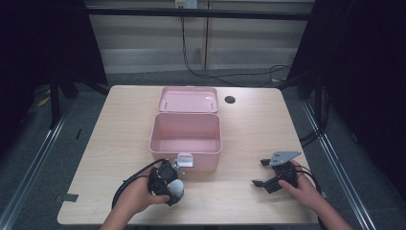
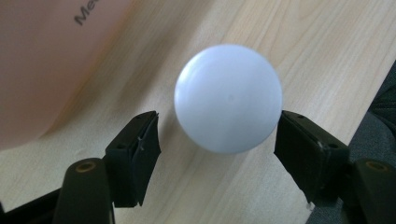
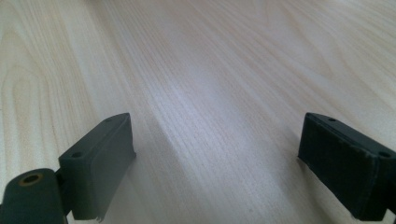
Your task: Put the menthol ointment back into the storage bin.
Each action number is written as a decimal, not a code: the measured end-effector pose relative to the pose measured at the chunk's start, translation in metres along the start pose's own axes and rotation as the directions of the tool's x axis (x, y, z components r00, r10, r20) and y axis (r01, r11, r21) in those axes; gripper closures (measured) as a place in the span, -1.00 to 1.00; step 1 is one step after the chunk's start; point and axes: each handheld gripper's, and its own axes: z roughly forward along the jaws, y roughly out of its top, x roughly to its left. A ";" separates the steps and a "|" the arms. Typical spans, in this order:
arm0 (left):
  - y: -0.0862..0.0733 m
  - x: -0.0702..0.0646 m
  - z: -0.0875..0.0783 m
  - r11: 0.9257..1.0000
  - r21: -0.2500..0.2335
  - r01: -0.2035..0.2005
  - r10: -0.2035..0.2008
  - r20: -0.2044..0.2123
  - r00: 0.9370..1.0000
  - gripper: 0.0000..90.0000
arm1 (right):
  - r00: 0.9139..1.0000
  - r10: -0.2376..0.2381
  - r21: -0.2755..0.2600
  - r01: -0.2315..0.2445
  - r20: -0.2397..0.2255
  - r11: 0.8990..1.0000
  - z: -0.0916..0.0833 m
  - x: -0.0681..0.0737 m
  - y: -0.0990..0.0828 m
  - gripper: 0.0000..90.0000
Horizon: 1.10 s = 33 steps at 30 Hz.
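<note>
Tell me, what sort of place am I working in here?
Probably a lab recording bay, not a home: a lone wooden table with dark curtains on both sides, loose cables on the grey floor and a metal frame bar overhead.

The box [image 1: 186, 139] sits mid-desk [image 1: 119, 124], its lid [image 1: 188, 99] lying open toward the far edge. My left gripper [image 1: 165, 184] is near the front edge, just before the box, around the ball [image 2: 228, 98]. My right gripper [image 1: 268, 175] is near the front-right corner.
</note>
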 end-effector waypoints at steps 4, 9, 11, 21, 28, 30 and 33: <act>0.007 -0.001 -0.003 1.000 0.017 -0.012 0.012 -0.002 1.000 -0.28 | 1.000 -0.001 -0.001 0.001 0.001 1.000 0.000 0.000 0.000 -0.78; 0.013 0.000 -0.007 1.000 0.014 -0.004 0.004 -0.015 1.000 -0.21 | 1.000 -0.001 0.000 0.001 0.000 1.000 0.000 0.000 0.000 -0.78; 0.018 0.000 -0.008 1.000 0.016 -0.008 0.008 -0.018 1.000 -0.19 | 1.000 0.000 0.000 0.000 0.000 1.000 0.000 0.000 0.000 -0.78; 0.028 0.000 -0.012 0.996 0.082 0.033 -0.033 -0.006 0.999 0.11 | 1.000 0.000 0.000 0.000 0.000 1.000 0.000 0.000 0.000 -0.78; 0.031 0.000 -0.032 0.994 0.085 0.070 -0.072 0.024 0.997 0.12 | 1.000 -0.001 0.000 0.001 0.001 1.000 0.000 0.000 0.000 -0.78; 0.032 0.000 -0.039 0.992 0.082 0.091 -0.093 0.024 0.995 0.12 | 1.000 0.000 0.000 0.000 0.000 1.000 0.000 0.000 0.000 -0.78; 0.033 0.000 -0.045 0.992 0.088 0.092 -0.094 0.026 0.995 0.12 | 1.000 0.000 0.000 0.000 0.000 1.000 0.000 0.000 0.000 -0.78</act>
